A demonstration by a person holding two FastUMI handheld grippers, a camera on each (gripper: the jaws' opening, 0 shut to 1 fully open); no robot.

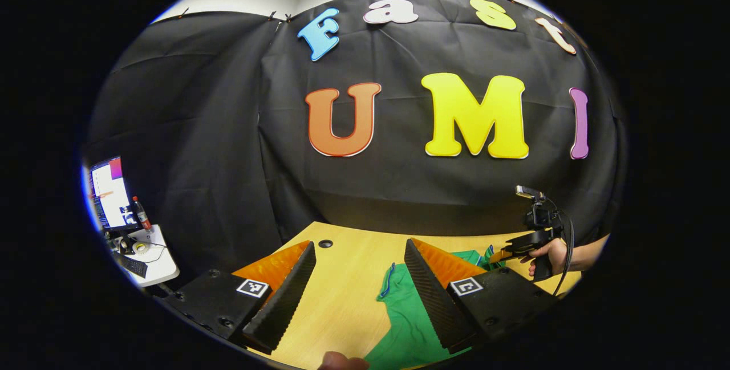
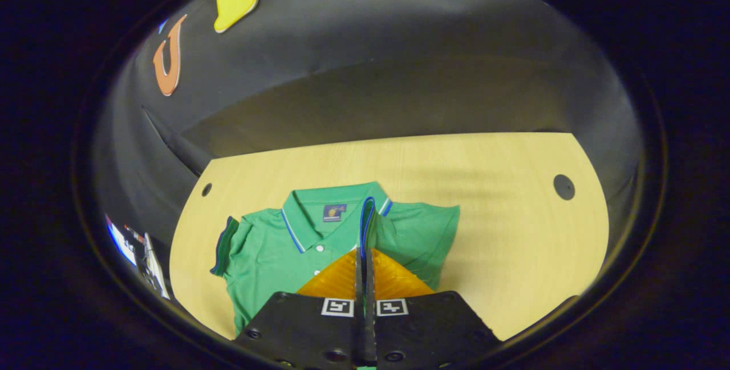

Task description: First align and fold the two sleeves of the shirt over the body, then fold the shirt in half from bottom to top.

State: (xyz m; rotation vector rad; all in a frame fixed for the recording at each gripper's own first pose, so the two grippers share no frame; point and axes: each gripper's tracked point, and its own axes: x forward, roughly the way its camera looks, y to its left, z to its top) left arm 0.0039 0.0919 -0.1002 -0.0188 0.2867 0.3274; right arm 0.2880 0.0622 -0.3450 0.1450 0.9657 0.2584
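A green polo shirt (image 2: 274, 250) lies face up on the wooden table (image 2: 502, 227), collar (image 2: 319, 210) towards the far wall. In the right gripper view its spread sleeve (image 2: 228, 242) with a dark cuff sticks out to the left. My right gripper (image 2: 365, 253) is shut on the other sleeve's blue-trimmed cuff (image 2: 368, 216), holding it up over the shirt's chest. In the left gripper view my left gripper (image 1: 356, 301) hovers open over the table beside the shirt (image 1: 405, 313), with nothing between its fingers. Farther right there, a hand (image 1: 550, 253) holds the right gripper (image 1: 530, 240).
A white side table with a monitor (image 1: 111, 193) and a bottle (image 1: 141, 213) stands beyond the table's left end. Cable holes pierce the tabletop (image 1: 325, 243) (image 2: 563, 186) (image 2: 206, 189). Bare wood lies to the right of the shirt in the right gripper view.
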